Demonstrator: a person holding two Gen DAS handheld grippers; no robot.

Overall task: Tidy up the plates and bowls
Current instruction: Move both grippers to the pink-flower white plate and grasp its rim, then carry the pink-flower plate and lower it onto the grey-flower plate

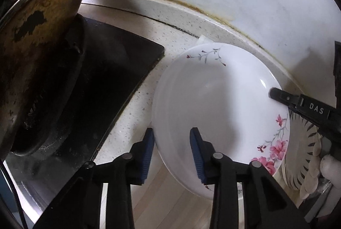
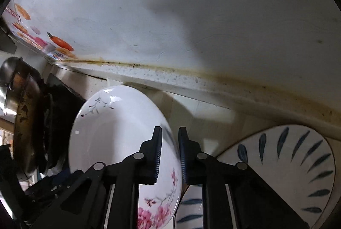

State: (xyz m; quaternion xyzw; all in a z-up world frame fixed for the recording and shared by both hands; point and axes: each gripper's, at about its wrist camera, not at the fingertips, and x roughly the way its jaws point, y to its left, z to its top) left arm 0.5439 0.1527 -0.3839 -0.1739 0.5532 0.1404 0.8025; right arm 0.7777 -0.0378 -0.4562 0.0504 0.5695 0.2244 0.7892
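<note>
A white deep plate with pink flowers [image 1: 213, 101] is tilted over the speckled counter's front edge. My left gripper [image 1: 172, 137] straddles its near left rim, one blue pad outside and one inside, shut on it. My right gripper [image 1: 273, 96] reaches in from the right and grips the opposite rim. In the right wrist view the same plate [image 2: 119, 133] has its rim clamped between the nearly closed pads of my right gripper [image 2: 170, 143]. A white plate with blue leaf marks [image 2: 287, 165] lies just to the right, partly beneath the floral plate.
A blackened wok [image 1: 38, 48] sits on the black glass stove [image 1: 110, 71] close to the left. The white wall [image 1: 255, 5] with fruit stickers runs behind the counter [image 1: 170, 37]. Wooden floor [image 1: 162, 197] shows below the plate. A gloved hand [image 1: 329, 167] holds the right gripper.
</note>
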